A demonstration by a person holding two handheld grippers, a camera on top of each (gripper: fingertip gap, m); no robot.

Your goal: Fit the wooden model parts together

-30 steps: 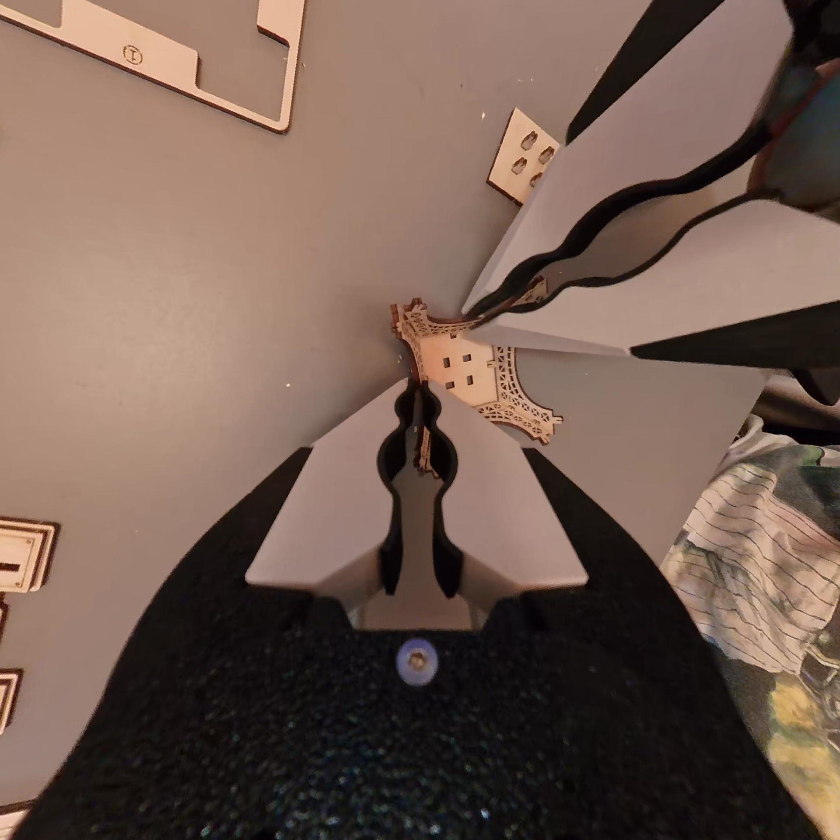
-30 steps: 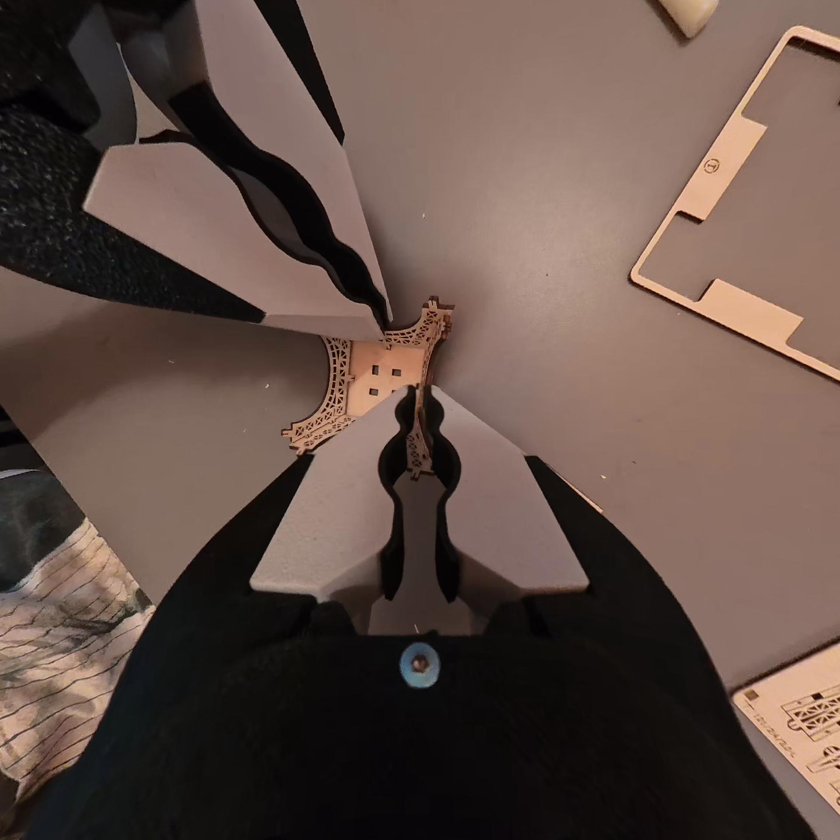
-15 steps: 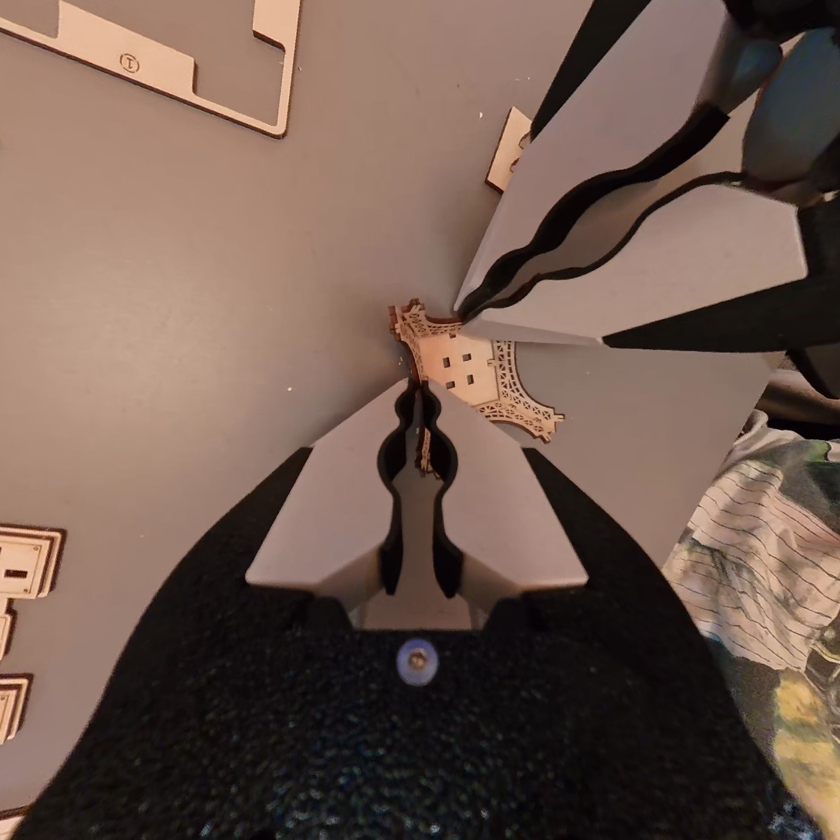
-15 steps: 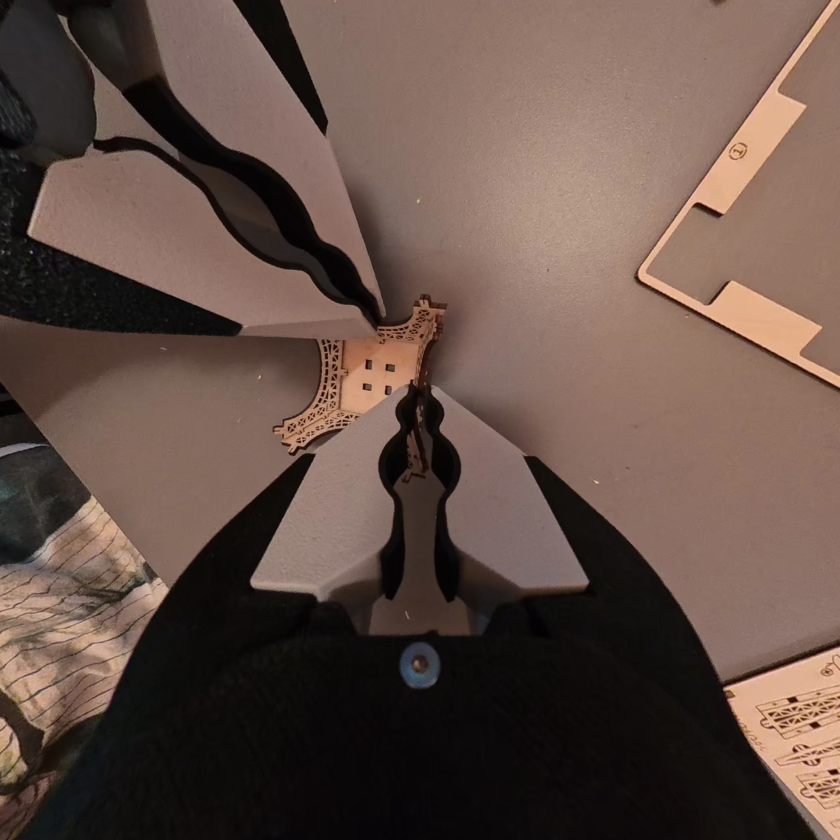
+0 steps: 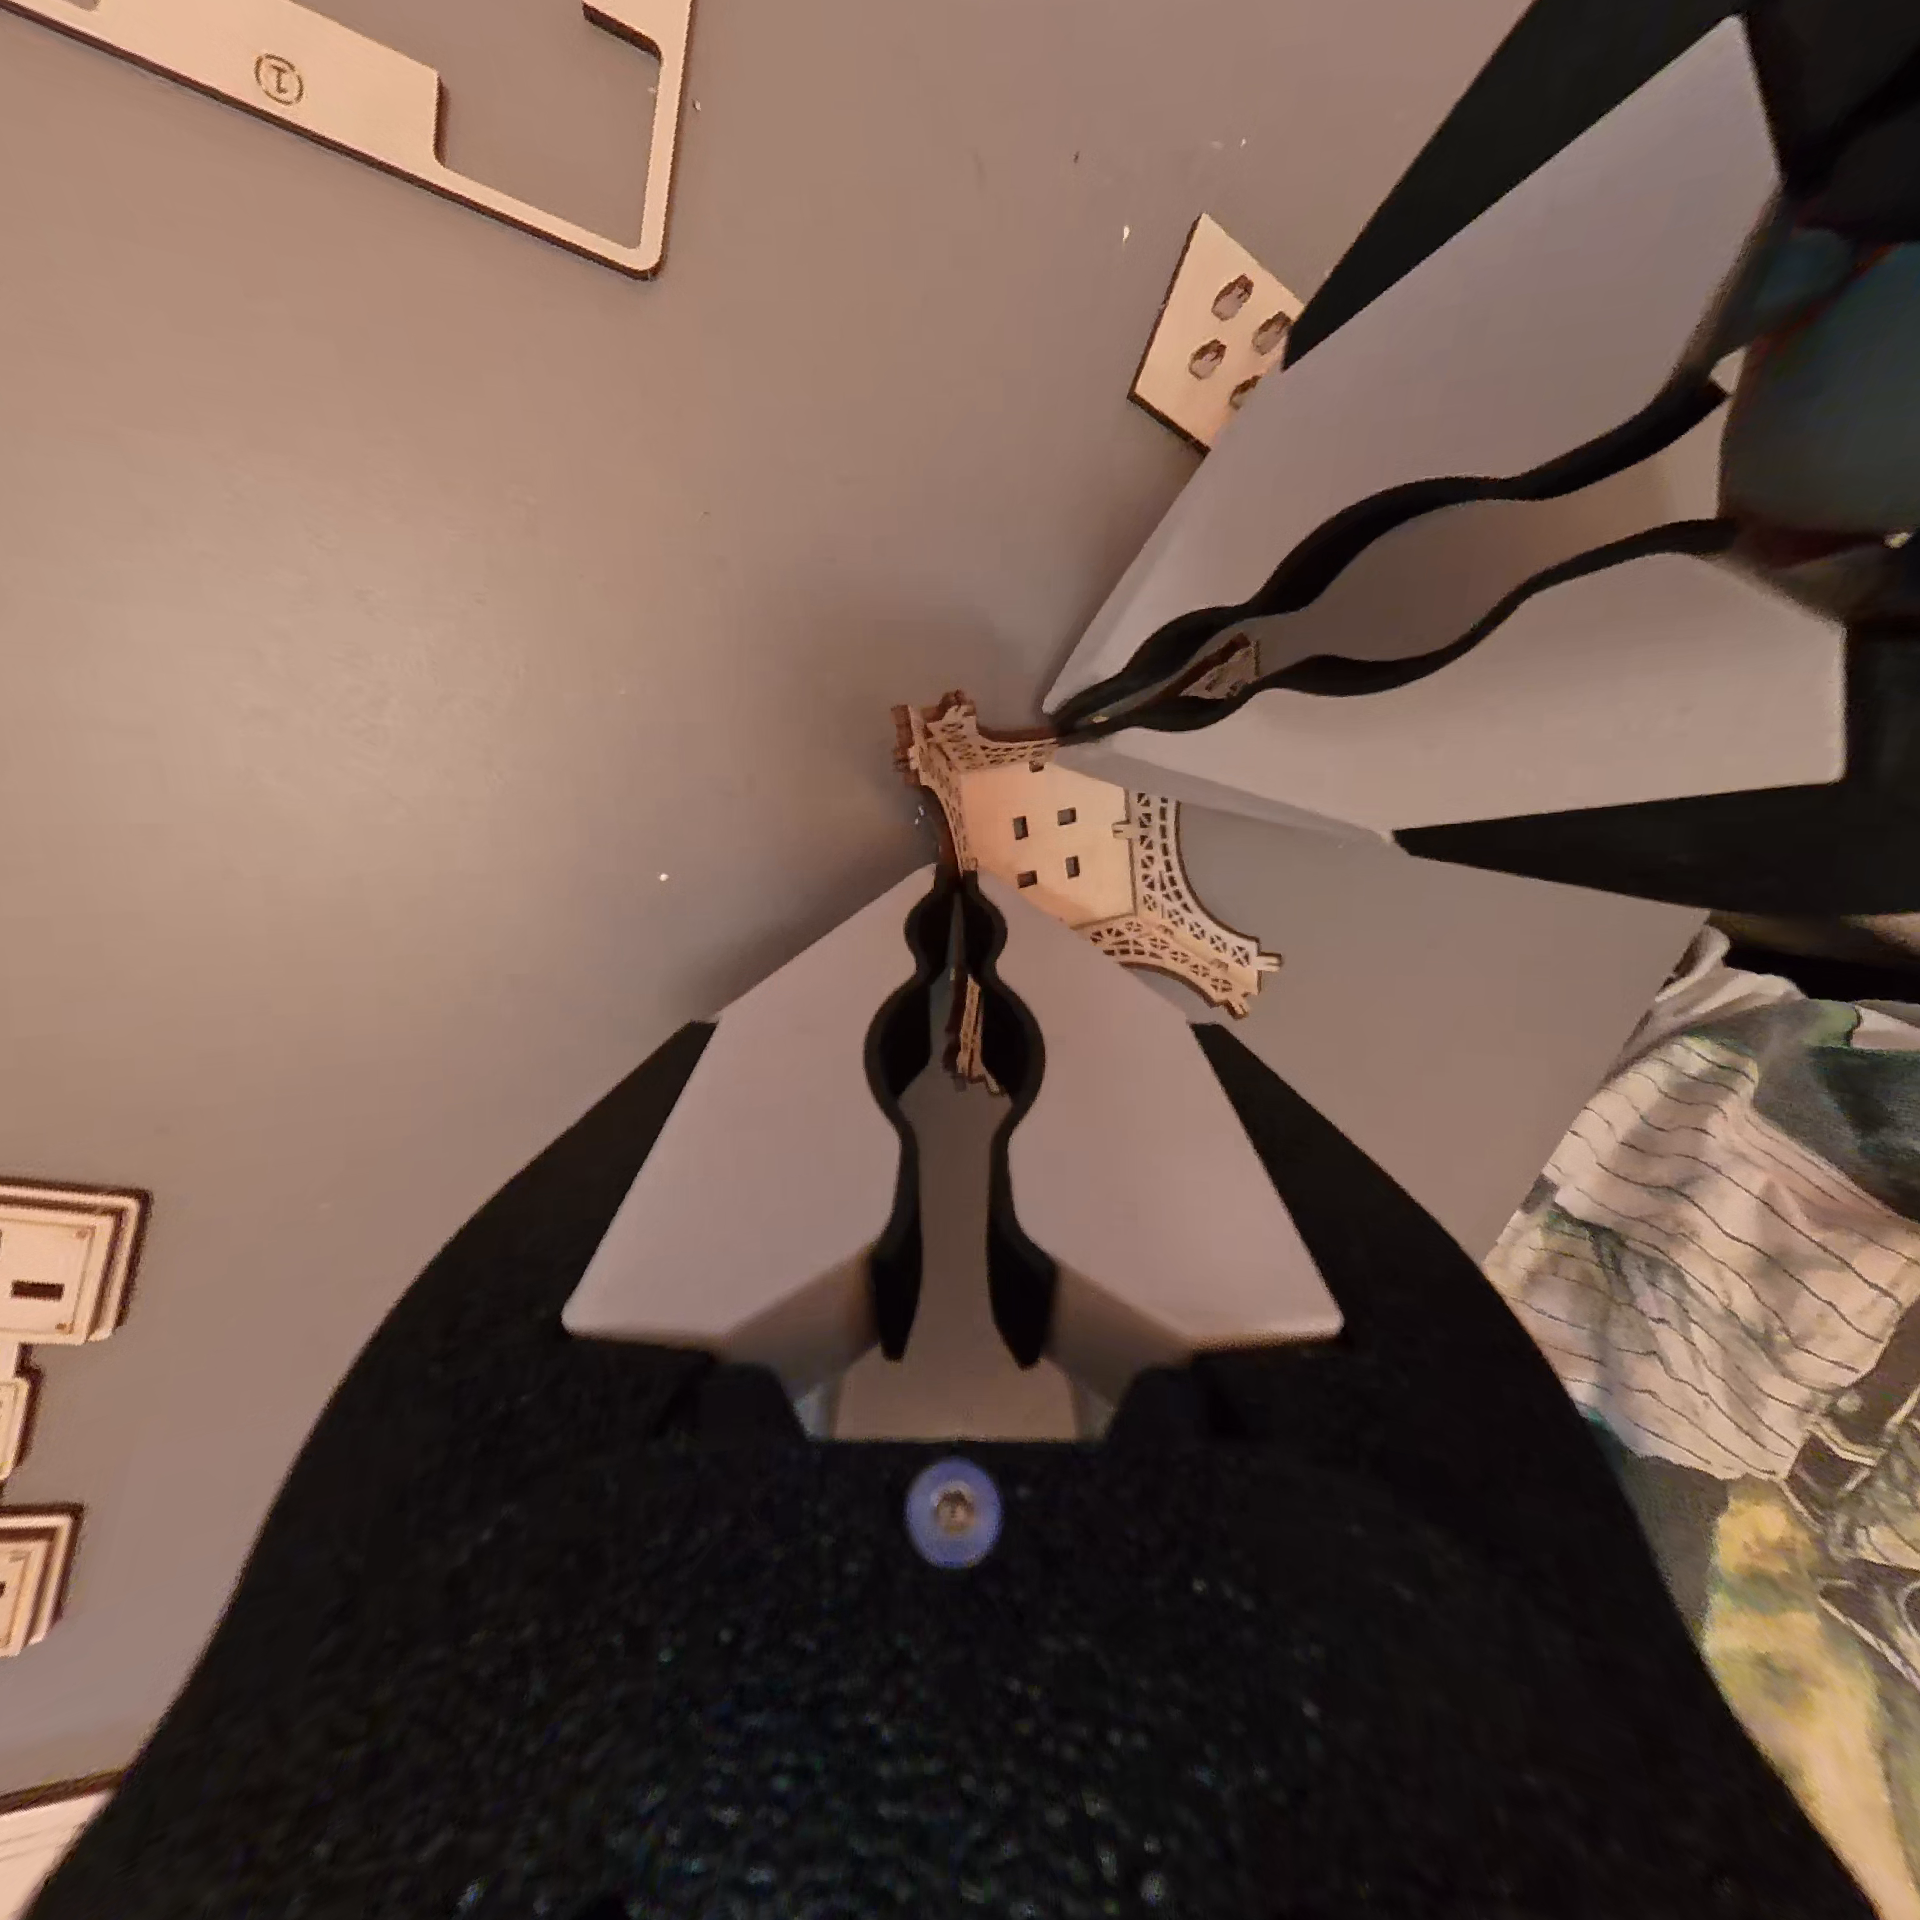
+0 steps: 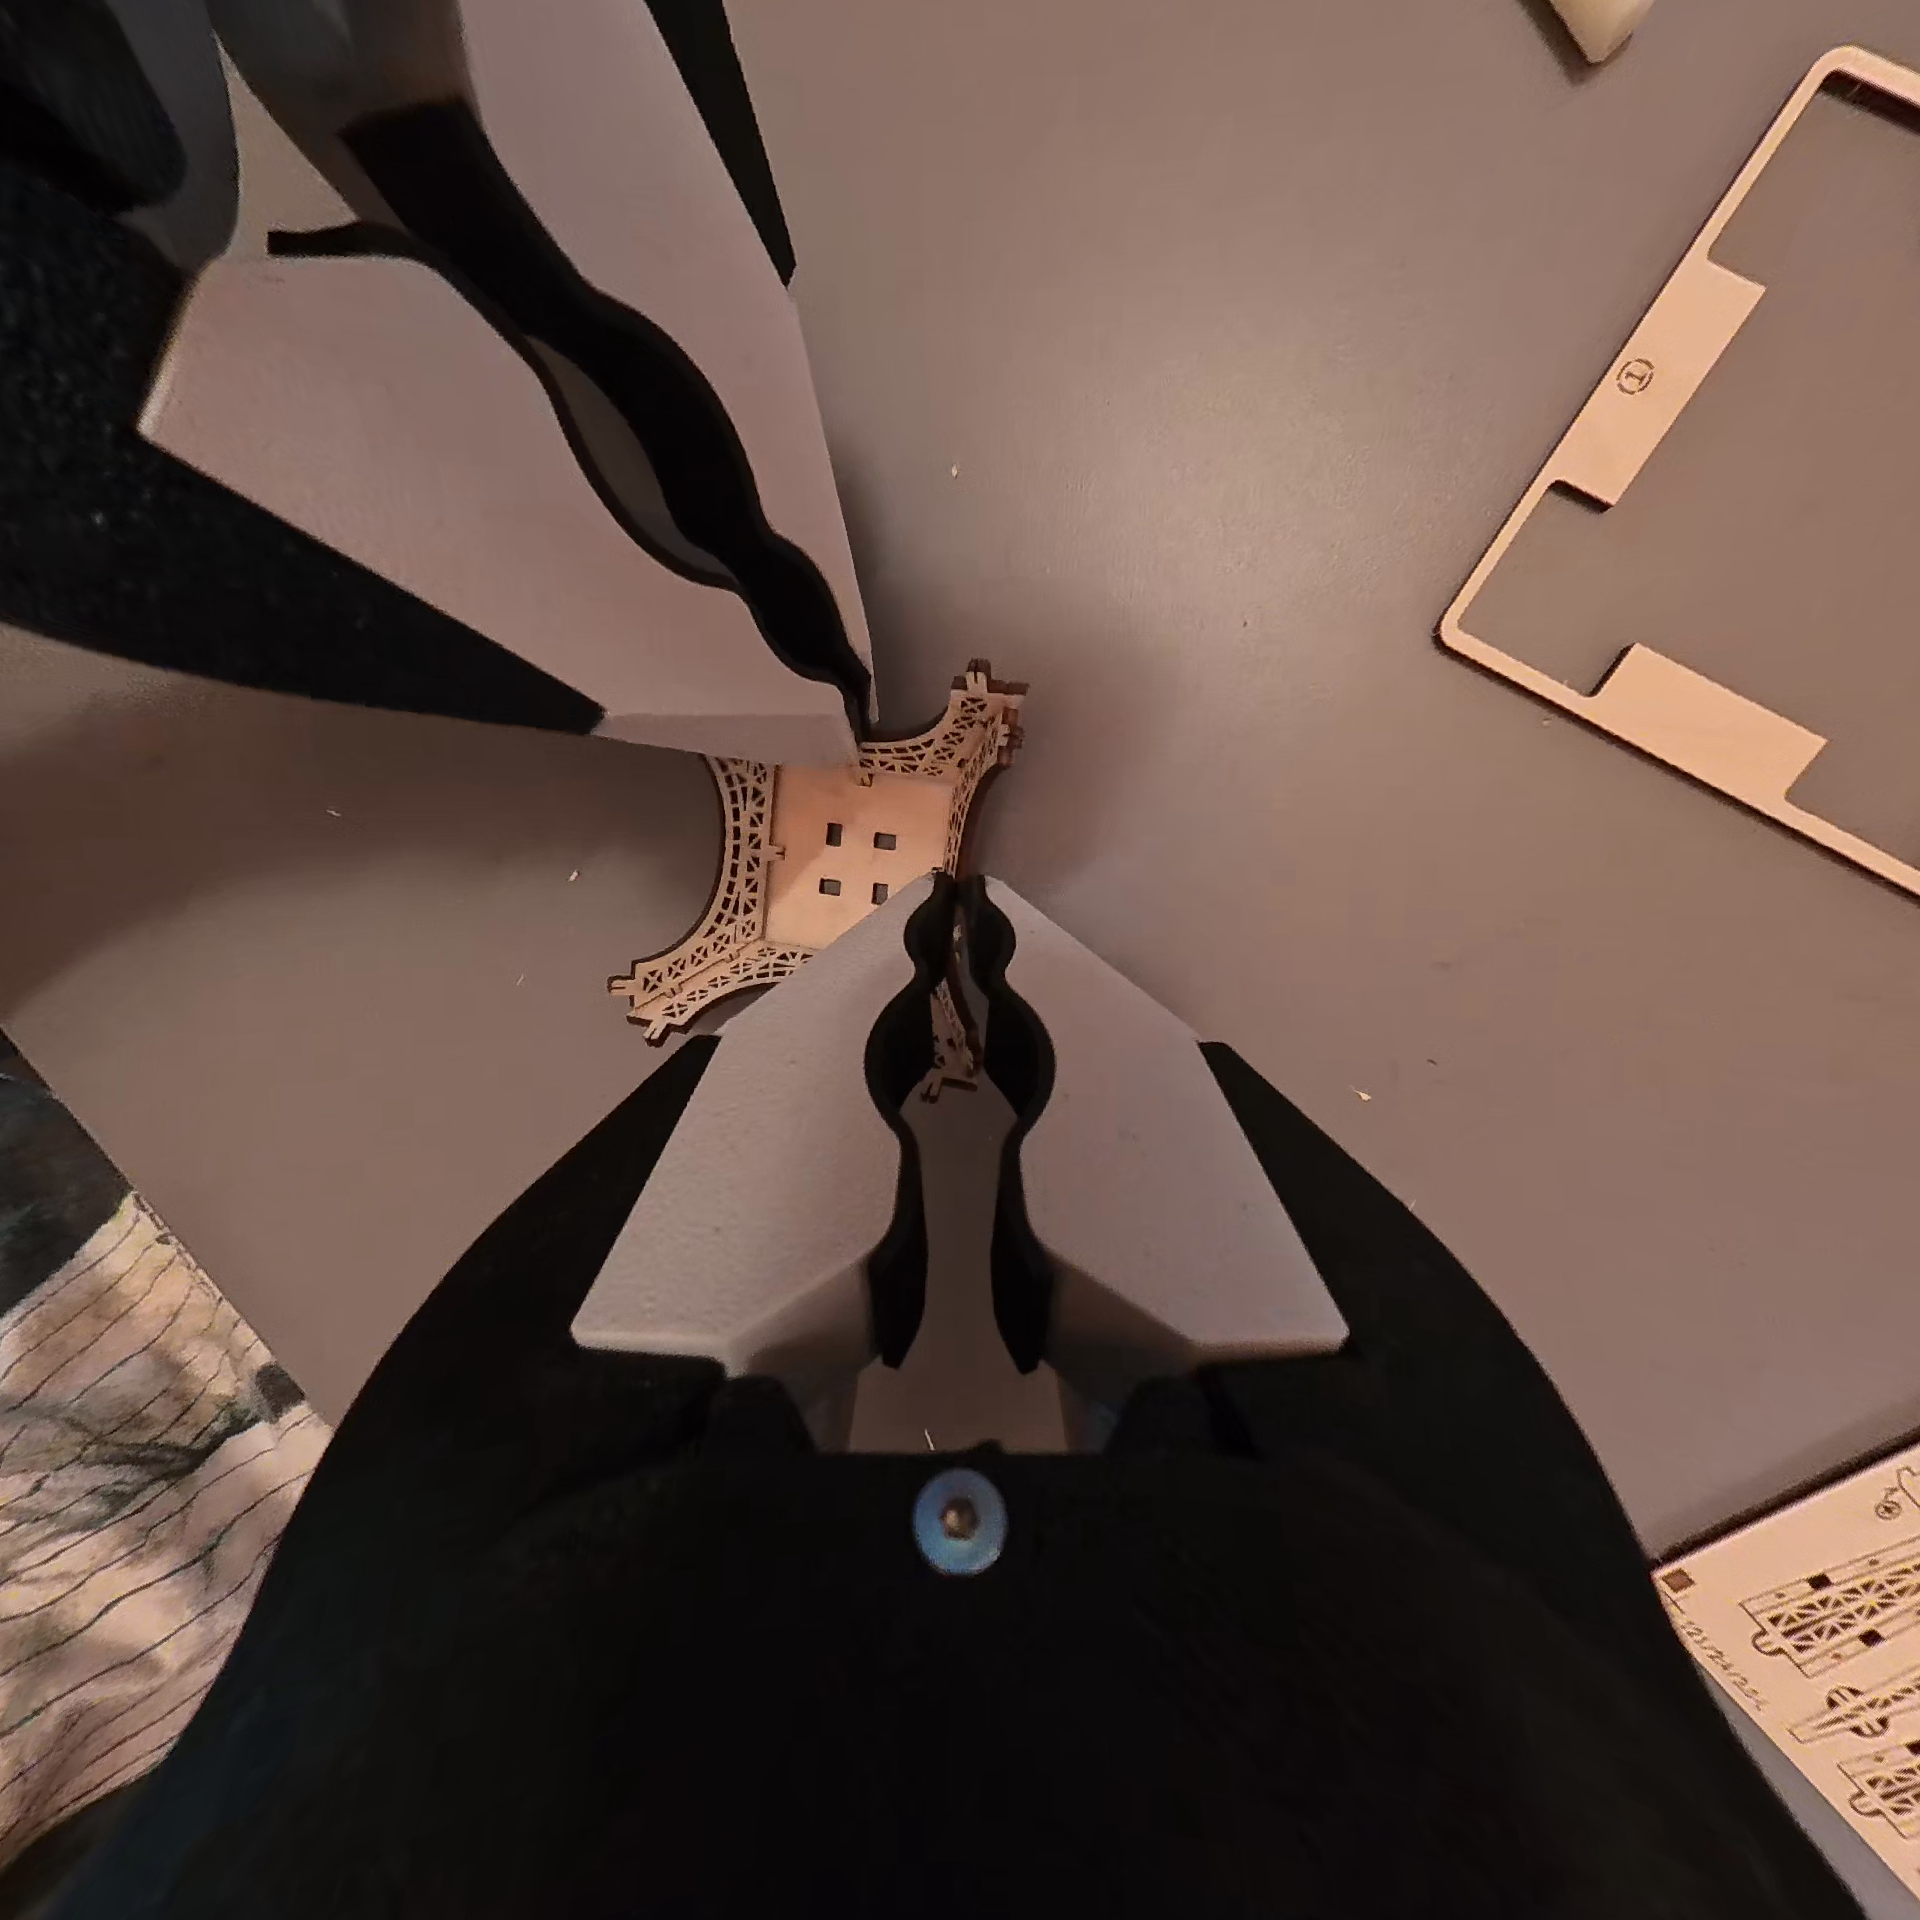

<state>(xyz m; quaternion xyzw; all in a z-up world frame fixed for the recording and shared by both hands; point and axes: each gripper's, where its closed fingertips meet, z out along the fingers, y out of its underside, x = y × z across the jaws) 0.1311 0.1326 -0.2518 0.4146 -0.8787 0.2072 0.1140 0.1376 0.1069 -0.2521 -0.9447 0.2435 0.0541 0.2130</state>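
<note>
Centre of both views: a small wooden tower-base assembly [image 5: 1081,842], pale lattice arches round a flat square plate w/ four small holes, sits at the meeting point of the two grippers above the grey table [image 5: 416,623]. Left gripper [image 5: 954,883] comes up from the bottom of the left wrist view, its fingers clenched on a thin lattice side panel that stands edge-on in the slot, running away from the camera along the finger axis. Right gripper [image 6: 956,888] does the same from the bottom of the right wrist view: fingers pinched on another edge-on lattice panel. In each view the other gripper enters from an upper corner, so the two pinch adjoining sides of the assembly, roughly at right angles. The relation that matters: the plate lies just beyond & to one side of each pair of tips (right of them in left view, left of them in right view), so seating prob. means pressing each panel inward toward the plate; both grippers are equally near. Hard to tell: whether tabs are fully home, since tips cover the joints; whether the assembly touches the table or hangs above it. Elsewhere: an emptied wooden sheet frame [image 5: 540,135] upper left in left view, a small holed wooden square [image 5: 1210,322] part-hidden behind the right gripper, stepped wooden pieces [image 5: 52,1257] cut off at left edge, a printed parts sheet [image 6: 1818,1621] lower right in right view, striped cloth [image 5: 1662,1195] at the table's edge.
</note>
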